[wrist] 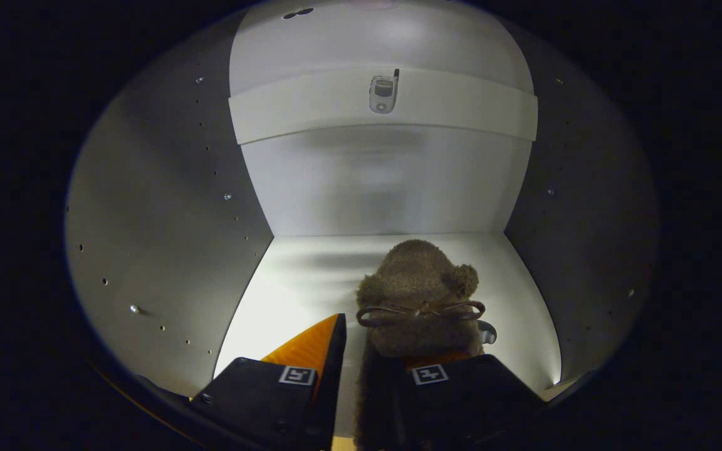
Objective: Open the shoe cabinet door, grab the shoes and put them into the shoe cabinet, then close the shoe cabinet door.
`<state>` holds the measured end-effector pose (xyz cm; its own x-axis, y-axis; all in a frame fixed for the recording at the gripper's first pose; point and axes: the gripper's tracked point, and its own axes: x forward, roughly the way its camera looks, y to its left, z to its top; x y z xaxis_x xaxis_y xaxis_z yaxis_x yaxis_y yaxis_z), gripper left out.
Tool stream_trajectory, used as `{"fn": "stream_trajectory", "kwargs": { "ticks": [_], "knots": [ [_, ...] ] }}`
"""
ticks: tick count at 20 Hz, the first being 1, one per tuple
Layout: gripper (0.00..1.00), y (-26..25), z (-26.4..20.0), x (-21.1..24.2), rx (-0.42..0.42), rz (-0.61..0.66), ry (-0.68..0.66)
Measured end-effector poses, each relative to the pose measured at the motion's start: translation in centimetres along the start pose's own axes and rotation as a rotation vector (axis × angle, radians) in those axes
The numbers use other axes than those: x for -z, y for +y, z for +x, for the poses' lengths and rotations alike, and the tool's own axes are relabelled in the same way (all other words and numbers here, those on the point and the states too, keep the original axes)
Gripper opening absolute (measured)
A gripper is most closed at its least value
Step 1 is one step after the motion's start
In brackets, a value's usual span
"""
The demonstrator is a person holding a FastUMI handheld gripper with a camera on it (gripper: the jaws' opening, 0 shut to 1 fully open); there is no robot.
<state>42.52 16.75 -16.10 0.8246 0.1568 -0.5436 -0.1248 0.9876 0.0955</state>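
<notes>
I am looking into the white shoe cabinet (373,188). A brown fuzzy slipper (417,282) with a thin bow lies on the cabinet's bottom board (298,282), toe pointing toward the back wall. My gripper (383,347) is at the slipper's heel. The right finger reaches into the slipper's opening and is mostly covered by its fuzzy edge. The left finger (314,344) stands outside the slipper, and a narrow strip of the white board shows between it and the slipper's side. The jaws stand slightly apart.
A white shelf (311,106) crosses the cabinet above, with a small metal fitting (383,94) at its middle. Grey side walls (167,225) with rows of peg holes close in on both sides. Bare board lies left of the slipper.
</notes>
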Motion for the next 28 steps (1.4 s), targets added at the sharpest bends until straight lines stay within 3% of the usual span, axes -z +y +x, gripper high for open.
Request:
{"fn": "stream_trajectory", "kwargs": {
  "ticks": [2, 7, 14, 23, 28],
  "knots": [
    [0.51, 0.4, -0.6, -0.1, -0.006, 0.012, -0.012],
    [0.99, 0.9, -3.0, -0.3, -0.007, -0.010, -0.056],
    [1.00, 0.8, -8.9, -1.2, -0.033, 0.023, -0.204],
    [0.99, 1.5, -23.3, 0.2, -0.033, -0.062, -0.443],
    [0.99, 4.3, -31.7, 2.8, -0.133, -0.057, -0.525]
  ]
}}
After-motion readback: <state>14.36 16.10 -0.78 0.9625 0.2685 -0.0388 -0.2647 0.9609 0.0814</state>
